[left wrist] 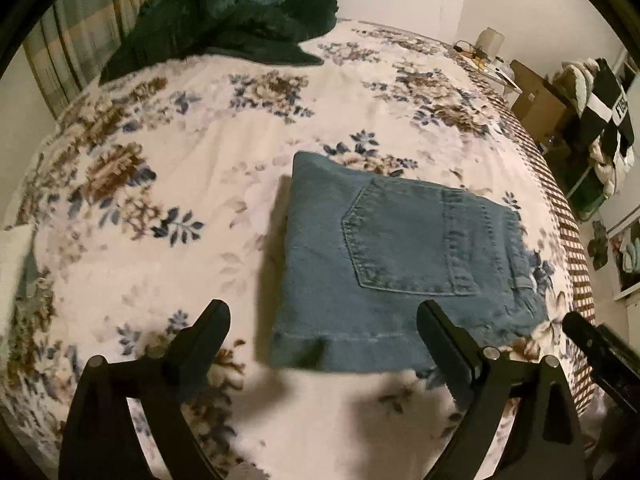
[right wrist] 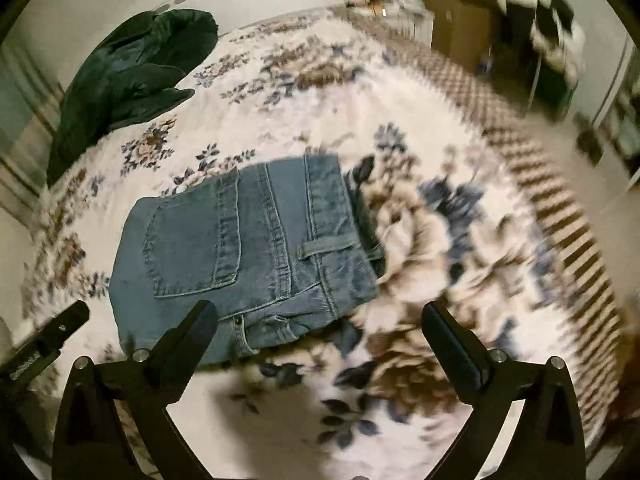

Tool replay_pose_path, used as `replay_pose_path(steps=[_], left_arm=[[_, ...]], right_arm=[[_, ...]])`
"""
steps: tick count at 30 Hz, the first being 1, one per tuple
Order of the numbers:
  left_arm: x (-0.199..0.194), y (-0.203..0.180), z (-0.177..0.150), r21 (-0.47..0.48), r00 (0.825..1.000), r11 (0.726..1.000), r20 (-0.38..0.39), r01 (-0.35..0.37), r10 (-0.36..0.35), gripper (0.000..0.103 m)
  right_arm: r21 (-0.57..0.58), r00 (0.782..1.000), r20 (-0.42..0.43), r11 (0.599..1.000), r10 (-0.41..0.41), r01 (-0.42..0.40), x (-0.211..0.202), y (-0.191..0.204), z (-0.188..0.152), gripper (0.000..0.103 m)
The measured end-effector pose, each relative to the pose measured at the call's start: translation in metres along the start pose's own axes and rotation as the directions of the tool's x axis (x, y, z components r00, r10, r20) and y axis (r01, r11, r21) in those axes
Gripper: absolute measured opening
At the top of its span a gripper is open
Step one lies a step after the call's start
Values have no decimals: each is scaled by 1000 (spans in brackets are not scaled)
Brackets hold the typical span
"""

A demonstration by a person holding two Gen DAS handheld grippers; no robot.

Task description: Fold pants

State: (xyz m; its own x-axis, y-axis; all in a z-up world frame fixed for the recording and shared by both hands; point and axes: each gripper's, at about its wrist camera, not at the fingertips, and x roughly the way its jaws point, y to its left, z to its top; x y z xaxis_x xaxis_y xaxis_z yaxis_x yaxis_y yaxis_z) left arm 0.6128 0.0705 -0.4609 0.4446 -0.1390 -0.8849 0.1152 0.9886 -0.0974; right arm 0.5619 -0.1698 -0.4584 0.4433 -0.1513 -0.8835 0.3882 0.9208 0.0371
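Tongs on the left (left wrist: 324, 312) and right (right wrist: 320, 312) both gape wide with nothing between them, poised above the bed (left wrist: 200, 140). Folded denim pants (left wrist: 384, 264) lie pocket-up mid-bed, nearer its right edge; dark green blanket (left wrist: 224, 12) at the far-left corner.

Right wrist view: motion blur smears floral bedspread (right wrist: 420, 240) pattern and checked border; shelf stuff (right wrist: 532, 12) top right unreadable. Left wrist view: nightstand items (left wrist: 484, 50) too small to ID; right gripper (left wrist: 600, 344) cut off at edge, only tip shows.
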Motion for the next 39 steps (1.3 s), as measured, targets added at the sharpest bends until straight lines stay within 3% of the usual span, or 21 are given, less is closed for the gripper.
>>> replay_pose_path(steps=[5,12,28,33,39], left_arm=[[-51,-11,-4,16,998,999,45,-39,38,97],[-145,-26,-17,19,990,997,122,-81,78,97],[-373,-65,-105,-13,947,992,297,-124,122,97],[-414,-70,-127,-28,939,991,318,-128,130,96],[-446,-70,-141,-52,936,993,332,-109,120,97]], right_arm=[[-47,998,56,999,-25,27,-60,5,1,103],[-83,991,134,997,2,9,-163,0,-6,103],[-205,939,315,976,136,-72,-443,-40,-79,103],[-234,919,354,968,171,-90,-513,-52,-107,103],[-245,914,364,965,181,-93,-567,-56,-126,103]])
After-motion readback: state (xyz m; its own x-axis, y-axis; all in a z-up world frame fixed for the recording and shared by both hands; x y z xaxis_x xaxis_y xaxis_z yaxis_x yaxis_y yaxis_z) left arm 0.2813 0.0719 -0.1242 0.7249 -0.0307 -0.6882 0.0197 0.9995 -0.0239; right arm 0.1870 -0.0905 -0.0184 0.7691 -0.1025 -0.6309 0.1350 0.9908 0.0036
